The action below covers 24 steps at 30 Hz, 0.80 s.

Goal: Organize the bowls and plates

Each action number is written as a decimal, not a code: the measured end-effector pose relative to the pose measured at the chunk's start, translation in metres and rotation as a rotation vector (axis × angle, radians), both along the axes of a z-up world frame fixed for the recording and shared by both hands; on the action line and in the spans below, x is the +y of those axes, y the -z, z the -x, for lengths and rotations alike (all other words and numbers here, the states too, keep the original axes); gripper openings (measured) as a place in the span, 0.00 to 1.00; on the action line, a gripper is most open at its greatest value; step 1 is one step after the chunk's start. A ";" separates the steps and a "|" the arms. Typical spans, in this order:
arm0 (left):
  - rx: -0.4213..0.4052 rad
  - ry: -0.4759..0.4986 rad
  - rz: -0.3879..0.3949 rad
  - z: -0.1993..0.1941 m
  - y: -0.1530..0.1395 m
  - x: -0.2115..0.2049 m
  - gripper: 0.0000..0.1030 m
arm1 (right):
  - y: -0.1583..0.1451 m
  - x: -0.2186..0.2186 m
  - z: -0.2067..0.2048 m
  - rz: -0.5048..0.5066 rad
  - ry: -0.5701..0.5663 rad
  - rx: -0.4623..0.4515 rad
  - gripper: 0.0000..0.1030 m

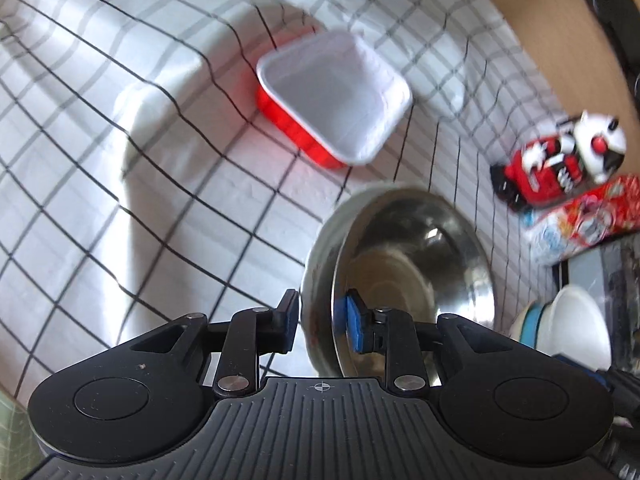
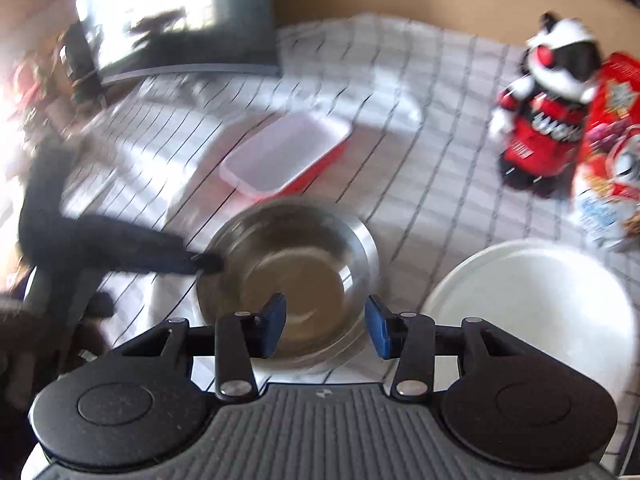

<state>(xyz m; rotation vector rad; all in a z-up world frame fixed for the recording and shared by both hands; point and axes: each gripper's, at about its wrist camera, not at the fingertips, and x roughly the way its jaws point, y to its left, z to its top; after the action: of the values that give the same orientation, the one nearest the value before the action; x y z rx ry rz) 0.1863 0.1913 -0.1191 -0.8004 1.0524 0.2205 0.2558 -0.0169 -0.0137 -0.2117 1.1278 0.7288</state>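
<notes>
The left gripper [image 1: 320, 322] is clamped on the rim of a steel bowl [image 1: 404, 264]: one blue pad sits inside the wall and the other black finger presses the outside. The bowl tilts in that view, its mouth turned toward the right, and the gripper body cuts off its lower edge. From the right wrist view the same steel bowl [image 2: 292, 264] appears over the checked cloth [image 2: 420, 184], with the left gripper's dark arm [image 2: 120, 248] reaching its left rim; the frame is so smeared there that the contact itself is hard to make out.

The right gripper [image 2: 325, 326] has its fingers spread wide, nothing between them; the bowl's near edge lies behind the gap.

A red tray with a white inside [image 1: 334, 98] rests on the checked cloth [image 1: 120, 160] beyond the bowl, apart from it. A white plate or bowl [image 2: 532, 304] lies just beside the steel bowl to the right, partly hidden by the right gripper's body. In the left view, stacked white and blue dishes [image 1: 560, 320] show at the right edge, cut off.

A plush toy in a red shirt [image 2: 544, 120] and a printed red box [image 2: 616, 140] lie at the far right. A dark monitor [image 2: 180, 20] stands at the back, blurred.
</notes>
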 end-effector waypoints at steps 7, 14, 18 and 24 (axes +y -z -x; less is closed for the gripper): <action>0.038 0.053 0.008 -0.016 0.008 -0.004 0.33 | 0.038 0.010 0.022 0.006 -0.008 0.204 0.42; 0.066 0.143 -0.008 -0.033 0.007 -0.007 0.36 | 0.071 0.018 0.021 0.024 0.145 0.255 0.42; 0.061 0.201 -0.009 -0.047 0.008 -0.016 0.36 | 0.076 0.016 0.018 0.031 0.192 0.244 0.42; 0.062 0.194 0.023 -0.052 0.004 -0.010 0.34 | 0.055 0.006 0.031 0.020 0.083 0.143 0.42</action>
<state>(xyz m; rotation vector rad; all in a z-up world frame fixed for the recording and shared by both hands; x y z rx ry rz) 0.2386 0.1817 -0.1234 -0.7103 1.1851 0.0691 0.2250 -0.0107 -0.0691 -0.1297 1.2722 0.6670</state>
